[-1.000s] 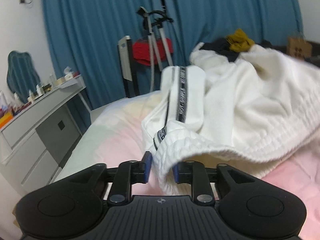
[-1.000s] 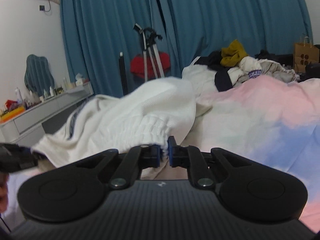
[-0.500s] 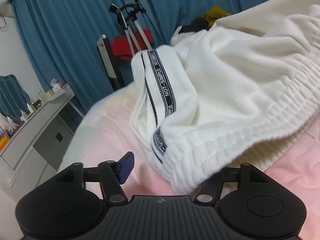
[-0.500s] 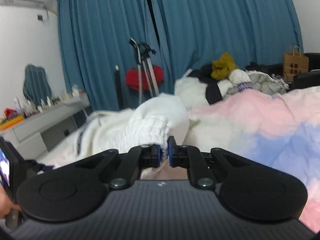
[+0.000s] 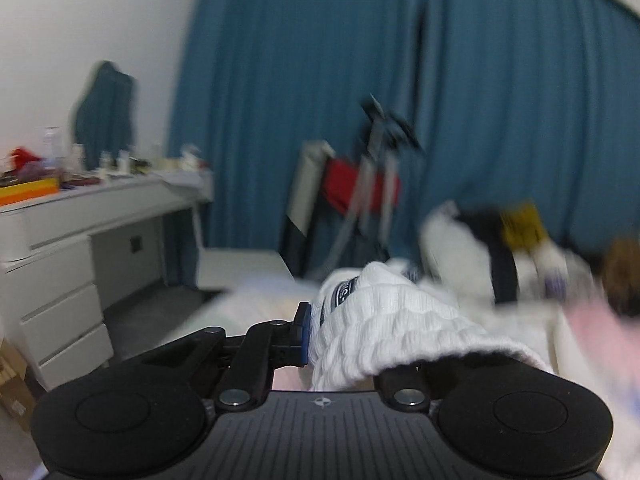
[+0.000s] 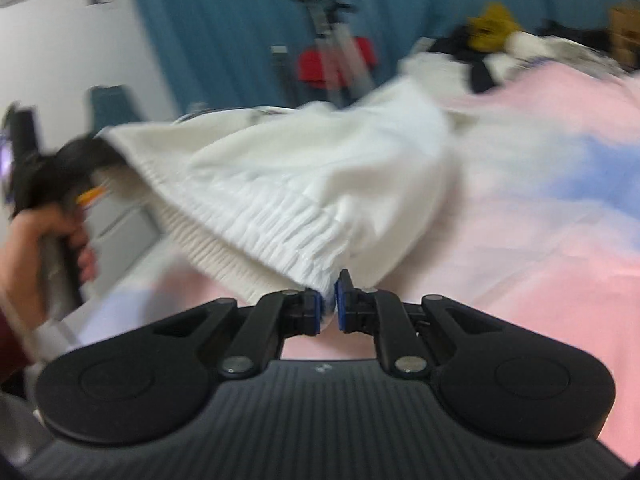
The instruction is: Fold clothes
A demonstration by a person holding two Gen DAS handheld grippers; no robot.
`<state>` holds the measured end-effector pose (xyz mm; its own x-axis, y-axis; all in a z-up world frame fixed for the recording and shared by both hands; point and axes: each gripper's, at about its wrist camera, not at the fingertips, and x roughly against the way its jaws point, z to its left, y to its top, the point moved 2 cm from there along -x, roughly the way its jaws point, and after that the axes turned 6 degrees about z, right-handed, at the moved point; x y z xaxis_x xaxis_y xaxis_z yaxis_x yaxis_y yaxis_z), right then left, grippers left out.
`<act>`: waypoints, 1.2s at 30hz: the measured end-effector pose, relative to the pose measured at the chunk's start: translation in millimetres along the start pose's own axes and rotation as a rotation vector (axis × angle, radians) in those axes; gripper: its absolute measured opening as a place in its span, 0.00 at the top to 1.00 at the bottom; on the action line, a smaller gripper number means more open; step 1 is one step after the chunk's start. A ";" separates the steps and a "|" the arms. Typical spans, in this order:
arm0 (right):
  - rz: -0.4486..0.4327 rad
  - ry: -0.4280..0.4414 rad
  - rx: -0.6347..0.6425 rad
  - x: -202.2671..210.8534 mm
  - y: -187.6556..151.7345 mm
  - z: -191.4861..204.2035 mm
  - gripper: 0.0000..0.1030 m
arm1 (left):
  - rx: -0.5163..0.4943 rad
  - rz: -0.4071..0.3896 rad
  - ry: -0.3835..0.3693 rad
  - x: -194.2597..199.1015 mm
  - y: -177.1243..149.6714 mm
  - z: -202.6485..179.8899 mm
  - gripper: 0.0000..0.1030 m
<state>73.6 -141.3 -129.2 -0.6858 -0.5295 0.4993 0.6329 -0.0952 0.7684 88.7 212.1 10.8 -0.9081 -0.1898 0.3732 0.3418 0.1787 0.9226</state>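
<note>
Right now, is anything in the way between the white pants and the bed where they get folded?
Nothing visible. The white pants hang between the right gripper, shut on the waistband, and the left gripper, whose jaws are closing on it. Below lies only bare pink bed; the clothes pile sits farther back.

One pair of white pants (image 6: 320, 184). Two grippers: left (image 5: 320, 338), right (image 6: 328, 308). One hand (image 6: 36, 248) in view. One bed (image 6: 540, 248), one clothes pile (image 6: 492, 44), one dresser (image 5: 60, 264), one red chair (image 5: 360, 188).
</note>
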 end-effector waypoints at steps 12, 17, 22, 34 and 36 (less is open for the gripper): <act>0.209 0.363 0.200 -102.1 -40.3 137.0 0.87 | 0.198 -0.023 0.273 -26.6 43.9 121.5 0.87; 0.244 0.363 0.213 -132.9 -60.7 139.2 0.86 | 0.240 0.140 0.316 -65.7 9.5 157.2 0.86; 0.224 0.353 0.255 -122.3 -50.8 139.2 0.84 | 0.311 0.223 0.289 -75.3 -9.0 176.3 0.86; 0.139 0.325 0.321 -122.2 -52.2 165.1 0.16 | 0.413 0.251 0.299 -15.6 -17.4 217.2 0.46; 0.124 0.302 0.305 -116.6 -46.1 163.3 0.16 | 0.417 0.251 0.302 -2.7 -13.4 215.9 0.44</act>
<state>65.7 62.6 -157.5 -0.4469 -0.7483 0.4902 0.5372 0.2137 0.8159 34.4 418.7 -23.6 -0.6808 -0.3488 0.6440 0.3585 0.6081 0.7083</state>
